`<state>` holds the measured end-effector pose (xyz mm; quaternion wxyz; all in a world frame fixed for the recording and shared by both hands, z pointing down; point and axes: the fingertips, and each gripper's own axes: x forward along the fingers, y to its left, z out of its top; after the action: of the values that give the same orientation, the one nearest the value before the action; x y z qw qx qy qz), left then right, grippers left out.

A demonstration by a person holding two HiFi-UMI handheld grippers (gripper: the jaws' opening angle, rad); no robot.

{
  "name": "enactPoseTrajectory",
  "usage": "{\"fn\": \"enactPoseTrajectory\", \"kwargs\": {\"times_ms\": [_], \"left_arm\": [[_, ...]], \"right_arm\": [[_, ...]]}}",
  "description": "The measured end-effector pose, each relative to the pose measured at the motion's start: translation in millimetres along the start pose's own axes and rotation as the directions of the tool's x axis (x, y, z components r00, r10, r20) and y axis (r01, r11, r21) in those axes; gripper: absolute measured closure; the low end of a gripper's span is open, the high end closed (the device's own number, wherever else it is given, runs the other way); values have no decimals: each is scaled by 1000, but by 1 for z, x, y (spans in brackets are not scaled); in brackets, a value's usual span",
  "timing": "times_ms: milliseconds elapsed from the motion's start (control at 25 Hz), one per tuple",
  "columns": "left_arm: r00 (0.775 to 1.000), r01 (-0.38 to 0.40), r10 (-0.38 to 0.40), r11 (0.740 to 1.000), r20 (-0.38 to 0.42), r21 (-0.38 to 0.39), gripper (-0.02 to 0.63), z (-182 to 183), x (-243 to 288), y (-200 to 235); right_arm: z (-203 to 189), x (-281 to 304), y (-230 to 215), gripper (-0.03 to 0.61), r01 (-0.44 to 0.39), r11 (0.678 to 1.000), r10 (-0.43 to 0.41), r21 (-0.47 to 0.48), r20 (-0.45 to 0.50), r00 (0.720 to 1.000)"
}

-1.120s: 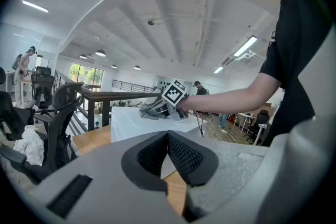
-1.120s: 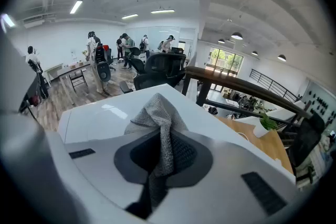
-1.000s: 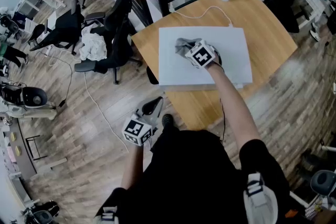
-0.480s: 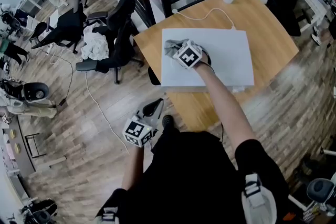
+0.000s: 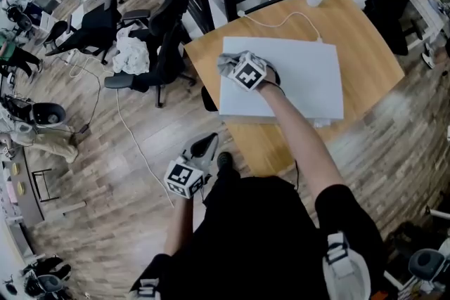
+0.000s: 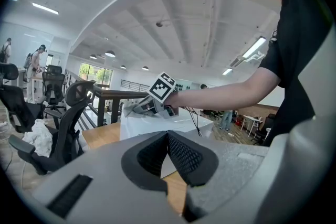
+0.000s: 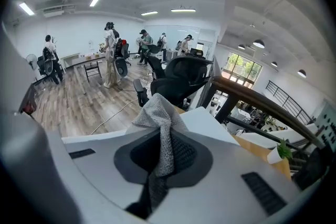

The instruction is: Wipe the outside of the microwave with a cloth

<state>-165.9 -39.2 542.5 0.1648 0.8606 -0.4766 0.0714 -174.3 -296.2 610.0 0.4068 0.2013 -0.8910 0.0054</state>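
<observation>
Black T-shirt, grey left hand-held gripper, matching right hand-held gripper, square-marker cubes

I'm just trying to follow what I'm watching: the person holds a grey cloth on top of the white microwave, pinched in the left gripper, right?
Not the left one. The right gripper pinches the grey cloth on top of the white microwave, as the right gripper view shows. The left gripper is shut on nothing.

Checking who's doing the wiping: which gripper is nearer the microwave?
Right. The right gripper holds the cloth on the microwave's top, near its far left corner; the left gripper hangs shut and empty over the floor, short of the table.
</observation>
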Motion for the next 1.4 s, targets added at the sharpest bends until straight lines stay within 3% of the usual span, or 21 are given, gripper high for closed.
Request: {"fn": "enactPoseTrajectory", "kwargs": {"times_ms": [400,560,800,1040,1400], "left_arm": [[998,-58,58,998,11,-37,612,-7,-8,0],[997,-77,78,995,8,-56,612,-17,-15,4],[995,-103,103,993,-8,-65,612,-23,-30,24],[997,-71,71,997,-2,-41,612,-10,-25,33],[999,10,-13,998,-50,-63,612,-21,-22,39]], "right_arm": [[2,10,3,563,-32,999,32,3,-9,999],[11,18,-15,563,12,1000,-12,-19,25,1000],[28,20,-35,561,51,998,-53,40,56,997],[26,30,-49,561,86,996,-86,2,20,996],[37,35,-74,561,120,990,-123,71,40,992]]}}
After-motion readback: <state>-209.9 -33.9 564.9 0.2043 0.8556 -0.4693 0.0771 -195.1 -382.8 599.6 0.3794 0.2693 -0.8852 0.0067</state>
